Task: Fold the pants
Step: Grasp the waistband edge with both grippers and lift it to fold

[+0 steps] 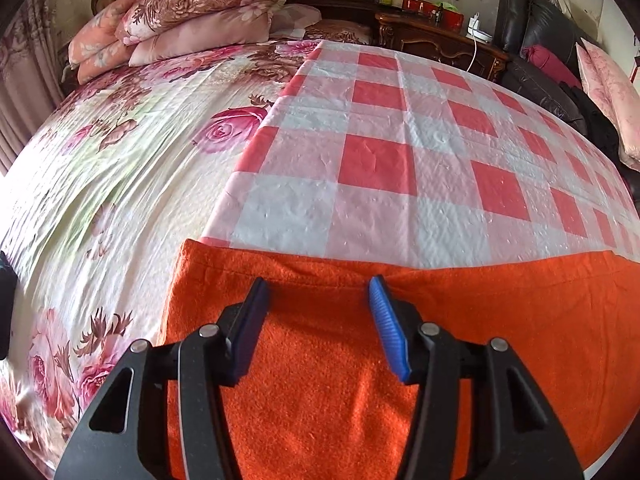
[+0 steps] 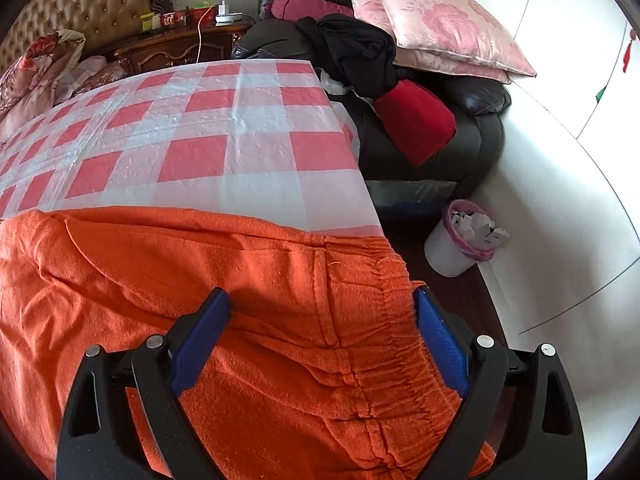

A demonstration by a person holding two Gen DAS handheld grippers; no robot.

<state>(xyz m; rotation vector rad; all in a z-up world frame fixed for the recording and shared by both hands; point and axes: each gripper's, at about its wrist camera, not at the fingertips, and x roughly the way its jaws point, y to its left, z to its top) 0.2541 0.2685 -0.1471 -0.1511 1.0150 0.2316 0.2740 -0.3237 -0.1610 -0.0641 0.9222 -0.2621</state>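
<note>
Orange fleece pants (image 1: pixel 320 360) lie flat across the near edge of the bed, on a red-and-white checked sheet (image 1: pixel 380 152). My left gripper (image 1: pixel 318 286) is open above the leg end of the pants, near their far edge, holding nothing. In the right wrist view the pants (image 2: pixel 260 300) show their elastic waistband (image 2: pixel 384 340) at the bed's right edge. My right gripper (image 2: pixel 320 300) is wide open over the waistband, its jaws straddling it, gripping nothing.
A floral bedsheet (image 1: pixel 100 200) covers the bed's left side, with stacked floral quilts (image 1: pixel 192 12) by the headboard. A wooden nightstand (image 1: pixel 436 40) stands behind. A black sofa (image 2: pixel 440 120) with pillows and clothes and a white waste bin (image 2: pixel 460 240) stand right of the bed.
</note>
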